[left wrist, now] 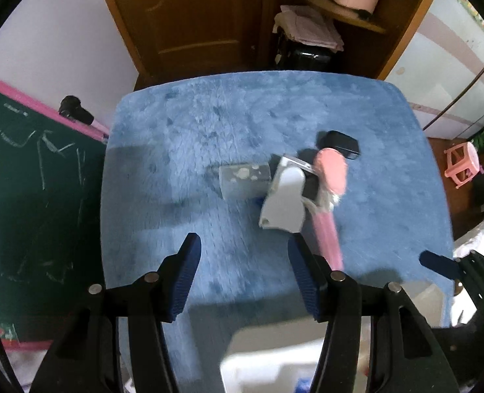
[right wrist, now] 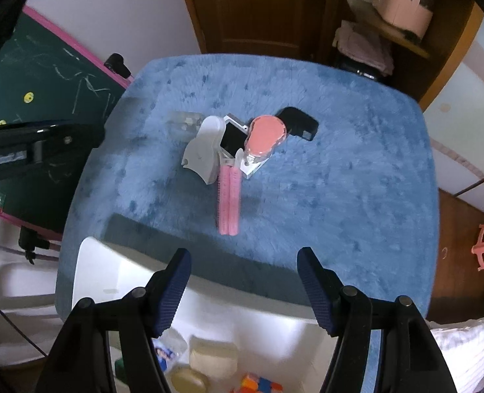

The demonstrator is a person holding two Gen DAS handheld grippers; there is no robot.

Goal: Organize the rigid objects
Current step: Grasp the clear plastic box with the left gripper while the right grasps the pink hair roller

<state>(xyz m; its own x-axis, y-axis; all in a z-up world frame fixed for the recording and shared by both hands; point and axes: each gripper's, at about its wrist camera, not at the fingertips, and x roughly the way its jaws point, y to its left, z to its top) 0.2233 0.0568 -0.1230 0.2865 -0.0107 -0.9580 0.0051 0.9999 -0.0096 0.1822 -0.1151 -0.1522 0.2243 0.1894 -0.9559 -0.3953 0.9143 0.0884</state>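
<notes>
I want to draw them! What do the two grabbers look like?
Both look alike. The left gripper and right gripper each have black plastic arms with round silver bolts, ending in two dark blue ribbed fingers. No sleeves, cables or markings show on them.

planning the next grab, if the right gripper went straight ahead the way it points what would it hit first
Probably the pink brush: its handle end lies nearest, between the open right gripper and the pile. Depth is unclear; it may meet the blue mat first.

Dim indoor light, motion blur throughout, strong fisheye bending at edges.
</notes>
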